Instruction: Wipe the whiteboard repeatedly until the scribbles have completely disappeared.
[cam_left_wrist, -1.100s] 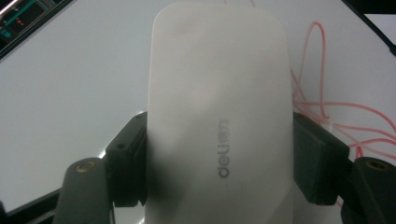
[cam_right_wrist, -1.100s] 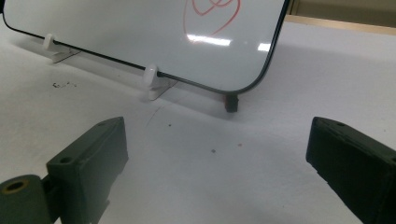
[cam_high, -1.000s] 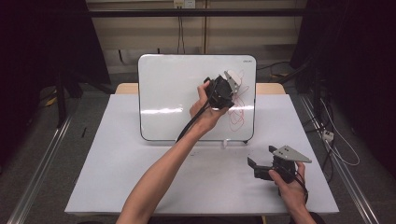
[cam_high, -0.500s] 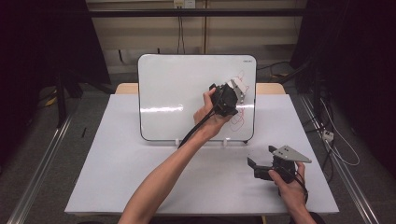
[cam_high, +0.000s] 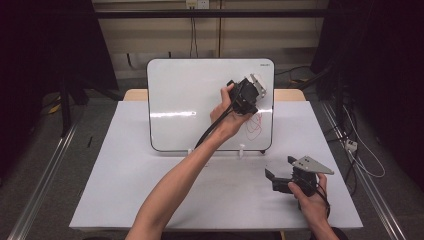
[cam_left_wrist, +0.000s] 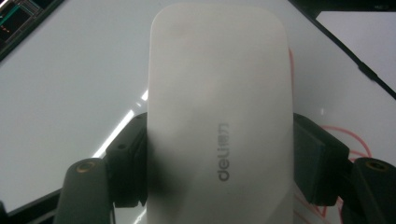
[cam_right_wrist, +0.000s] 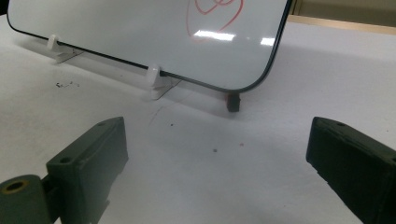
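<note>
A white whiteboard (cam_high: 190, 100) stands propped upright on the white table (cam_high: 125, 190). Red scribbles (cam_high: 254, 125) mark its lower right part. My left gripper (cam_high: 252, 92) is up against the board's right side, above the scribbles, shut on a white eraser (cam_high: 259, 84). In the left gripper view both pads press the sides of the eraser (cam_left_wrist: 219, 116), with the red scribbles (cam_left_wrist: 336, 135) just beyond it on the board. My right gripper (cam_high: 280, 167) rests low at the table's front right, open with nothing between its jaws, and faces the board's lower right corner (cam_right_wrist: 261, 79).
Small white clip feet (cam_right_wrist: 154, 77) hold the board's bottom edge, with a dark foot (cam_right_wrist: 232, 102) near its corner. Cables hang at the wall behind and trail on the floor at the right. Metal rails run along both sides of the table.
My left gripper has slid to the right and a little up along the board with the eraser in it. The right gripper has stayed in place.
</note>
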